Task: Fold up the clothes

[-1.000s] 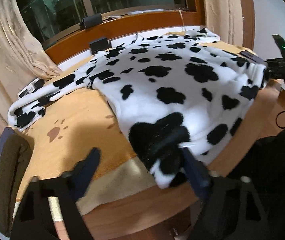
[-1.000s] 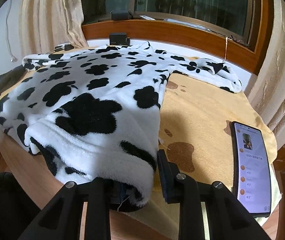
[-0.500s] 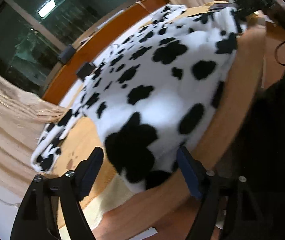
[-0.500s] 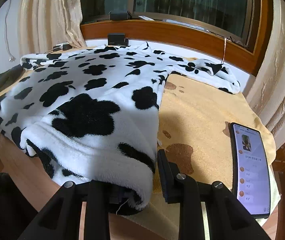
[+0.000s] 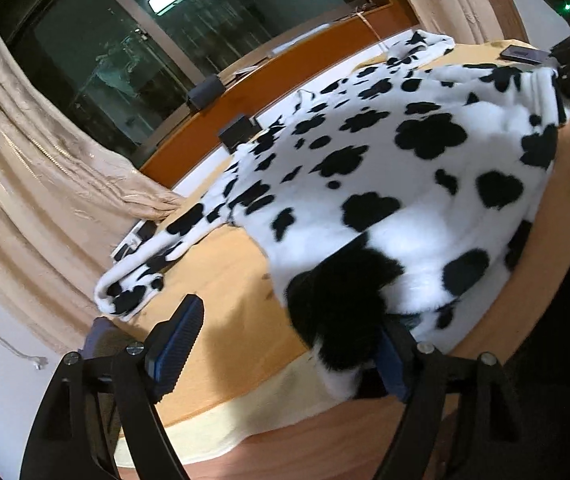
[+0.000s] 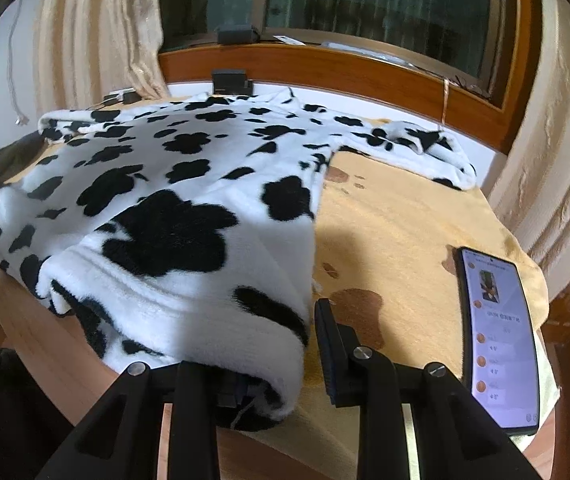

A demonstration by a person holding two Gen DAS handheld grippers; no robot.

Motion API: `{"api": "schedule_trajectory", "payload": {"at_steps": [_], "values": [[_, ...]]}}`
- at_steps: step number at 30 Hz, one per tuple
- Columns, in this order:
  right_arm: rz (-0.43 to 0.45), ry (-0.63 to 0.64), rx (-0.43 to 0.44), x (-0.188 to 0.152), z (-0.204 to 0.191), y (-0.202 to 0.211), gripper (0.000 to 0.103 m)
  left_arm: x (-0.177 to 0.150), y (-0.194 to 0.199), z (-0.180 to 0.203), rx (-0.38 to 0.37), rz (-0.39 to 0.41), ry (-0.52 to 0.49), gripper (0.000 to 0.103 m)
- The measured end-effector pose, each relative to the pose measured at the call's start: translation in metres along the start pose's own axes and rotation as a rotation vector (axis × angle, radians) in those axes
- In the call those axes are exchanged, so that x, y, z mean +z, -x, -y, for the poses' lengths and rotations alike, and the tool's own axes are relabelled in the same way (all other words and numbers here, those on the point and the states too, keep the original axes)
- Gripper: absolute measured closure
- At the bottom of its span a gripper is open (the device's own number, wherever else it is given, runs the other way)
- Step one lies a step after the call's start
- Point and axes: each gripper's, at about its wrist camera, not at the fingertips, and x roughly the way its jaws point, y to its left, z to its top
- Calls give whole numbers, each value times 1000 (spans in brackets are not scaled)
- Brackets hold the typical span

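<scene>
Right gripper [image 6: 281,364]: clamped on near hem corner of spotted fleece top [image 6: 189,208], six o'clock. Left gripper [image 5: 289,344]: jaws wide, opening around opposite corner, unpinched. Top: flat on table [image 6: 397,220], sleeves at twelve. Step: seizing hem; next, close left, carry hem to the collar.

- Garment [image 6: 189,184]: thick fleece, plush nap, matt; white with black blotches.
- Surface [image 6: 25,320]: round, polished wood rim with slight sheen.
- Cover cloth [image 6: 397,232]: soft tan fabric, matt, brown paw prints.
- Phone [image 6: 497,340]: glossy glass, lit screen.
- Curtains [image 5: 33,168]: beige crinkled cloth, faint shimmer.
- Left claw [image 5: 285,344]: matt black plastic, ribbed blue pads [image 5: 181,336], metal screws.
</scene>
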Motion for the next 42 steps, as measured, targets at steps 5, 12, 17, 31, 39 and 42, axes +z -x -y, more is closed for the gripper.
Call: {"api": "schedule_trajectory", "payload": {"at_steps": [5, 12, 17, 31, 39, 42], "values": [[12, 23, -9, 0, -5, -3, 74, -1, -7, 9, -47, -7, 53, 21], [57, 66, -118, -2, -10, 0, 50, -2, -6, 17, 15, 10, 68, 41], [97, 86, -150, -2, -10, 3, 44, -6, -11, -6, -69, -15, 218, 76], [182, -6, -88, 24, 11, 65, 93, 9, 39, -90, -50, 105, 416, 92], [-6, 30, -80, 0, 9, 41, 93, -11, 15, -40, -117, -120, 69, 91], [-62, 36, -55, -8, 12, 29, 93, -31, 0, -10, -161, -196, -104, 90]]}}
